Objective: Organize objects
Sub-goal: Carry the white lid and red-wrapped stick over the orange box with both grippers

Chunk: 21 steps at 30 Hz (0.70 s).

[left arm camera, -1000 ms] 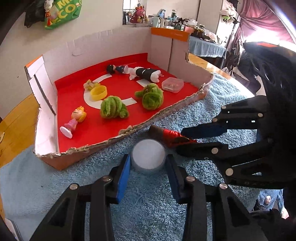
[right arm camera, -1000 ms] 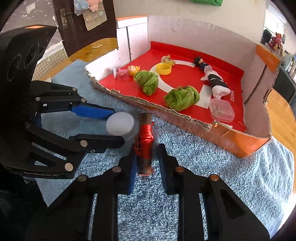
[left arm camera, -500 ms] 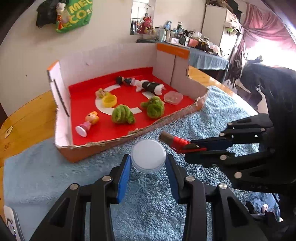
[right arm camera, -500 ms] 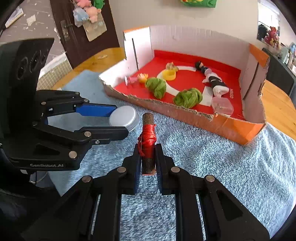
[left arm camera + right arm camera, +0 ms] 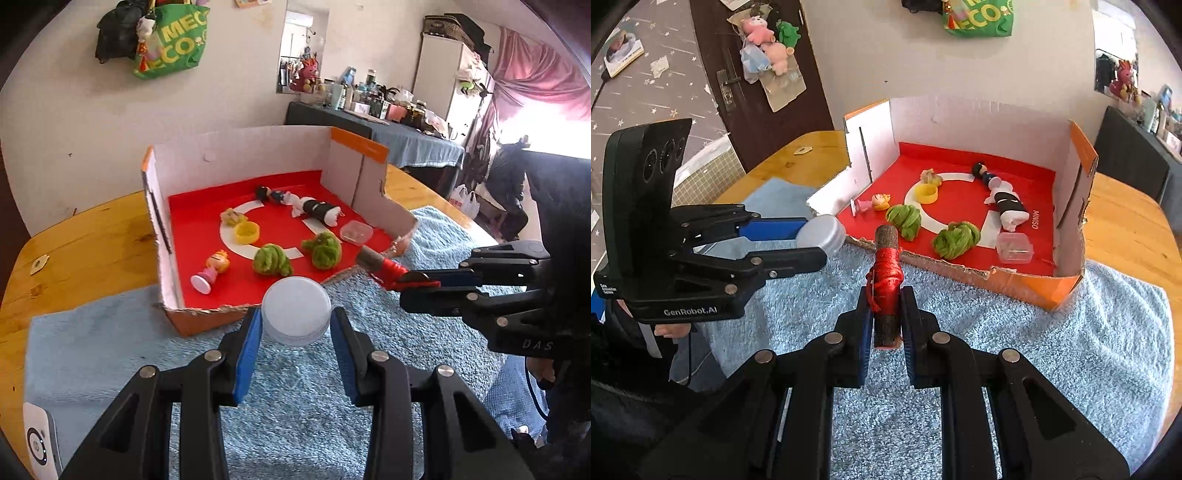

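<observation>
Your left gripper (image 5: 295,328) angles downward, pinching a white round tin (image 5: 295,310); just to its right, your right gripper (image 5: 885,314) tilts down too, clamped on a red-wrapped stick (image 5: 886,273). Ahead of both sits a cardboard box (image 5: 1027,284) holding green yarn balls (image 5: 956,240), figurines and a yellow ring (image 5: 246,233). Below lies a blue towel (image 5: 1052,350) on a wooden table (image 5: 92,243).

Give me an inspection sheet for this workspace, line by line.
Surface: blue towel over a wooden table.
Job's things: white round tin in left tongs; red-wrapped stick in right tongs; cardboard box holding two green yarn balls, yellow ring, dolls, clear case.
Clutter: white device at the towel's corner.
Grippers: both shut on loads, held above the towel.
Cables: nothing seen.
Surroundings: green bag on wall, dark door, crowded side table.
</observation>
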Tool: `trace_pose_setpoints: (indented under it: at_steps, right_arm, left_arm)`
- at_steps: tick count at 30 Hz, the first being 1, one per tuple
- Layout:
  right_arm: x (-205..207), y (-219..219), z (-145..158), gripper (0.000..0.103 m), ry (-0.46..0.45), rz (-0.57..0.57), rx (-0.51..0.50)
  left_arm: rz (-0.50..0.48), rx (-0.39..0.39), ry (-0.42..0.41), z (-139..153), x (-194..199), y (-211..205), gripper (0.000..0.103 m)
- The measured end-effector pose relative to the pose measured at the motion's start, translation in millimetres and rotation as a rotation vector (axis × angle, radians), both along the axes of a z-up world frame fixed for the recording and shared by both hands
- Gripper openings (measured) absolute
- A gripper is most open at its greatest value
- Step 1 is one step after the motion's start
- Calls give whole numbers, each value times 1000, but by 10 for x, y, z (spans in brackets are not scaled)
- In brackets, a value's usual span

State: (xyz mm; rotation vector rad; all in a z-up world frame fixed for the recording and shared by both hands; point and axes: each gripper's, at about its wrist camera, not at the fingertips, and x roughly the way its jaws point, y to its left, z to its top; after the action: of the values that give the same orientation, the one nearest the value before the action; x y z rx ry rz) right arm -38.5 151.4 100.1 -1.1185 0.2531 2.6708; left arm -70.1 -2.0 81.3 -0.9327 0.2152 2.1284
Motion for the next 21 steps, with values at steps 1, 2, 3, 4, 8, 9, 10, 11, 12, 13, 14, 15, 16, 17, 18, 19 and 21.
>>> trace_pose_setpoints:
  at_steps: [1,2,3,4,8,9,10,11,12,13,14,15,16,17,18,19,21]
  right_arm:
    - [-3,10,1,14,0,-2,-1]
    - [-4,15,5,14,1,-3,-3]
    - [-10,23,13,14,3,-6,-4]
    - [-12,33,23,14,7,-6,-6]
    - [-54,89,89,14,21,-12,0]
    - [-72,117,109,14,23,-17,3]
    - [-91,148,127,14,25,-23,4]
    - [-126,192,148,14,22,-28,3]
    - [-147,223,162,14,21,-34,7]
    - [-172,259,177,14,18,-43,12]
    - [-208,299,192,14,13,-46,12]
    - [-248,349,207,14,11,-51,10]
    - [-295,402,218,14,6,-57,8]
    - [-341,455,223,14,-1,-64,7]
    - [-394,507,224,14,-11,-74,7]
    - [-440,557,223,14,-20,-82,6]
    - [-556,675,214,14,-42,-99,-1]
  left_arm:
    - [4,2,1,11,-9,-10,40]
    - [6,3,2,20,-16,-19,40]
    - [9,4,5,33,-18,-26,40]
    - [13,3,9,49,-26,-32,40]
    - [30,-1,21,108,-86,-41,40]
    - [36,-4,24,129,-123,-37,40]
    - [40,-6,24,139,-144,-34,40]
    - [45,-9,22,152,-182,-29,40]
    - [52,-13,18,163,-228,-20,40]
    - [58,-17,16,171,-270,-13,40]
    - [65,-24,13,178,-324,5,40]
    - [71,-34,10,182,-376,28,40]
    - [80,-45,8,183,-421,48,40]
    - [93,-60,4,184,-492,83,40]
    - [98,-72,-4,175,-554,119,40]
    - [107,-84,-7,165,-601,145,40]
    - [122,-115,-25,132,-739,236,40]
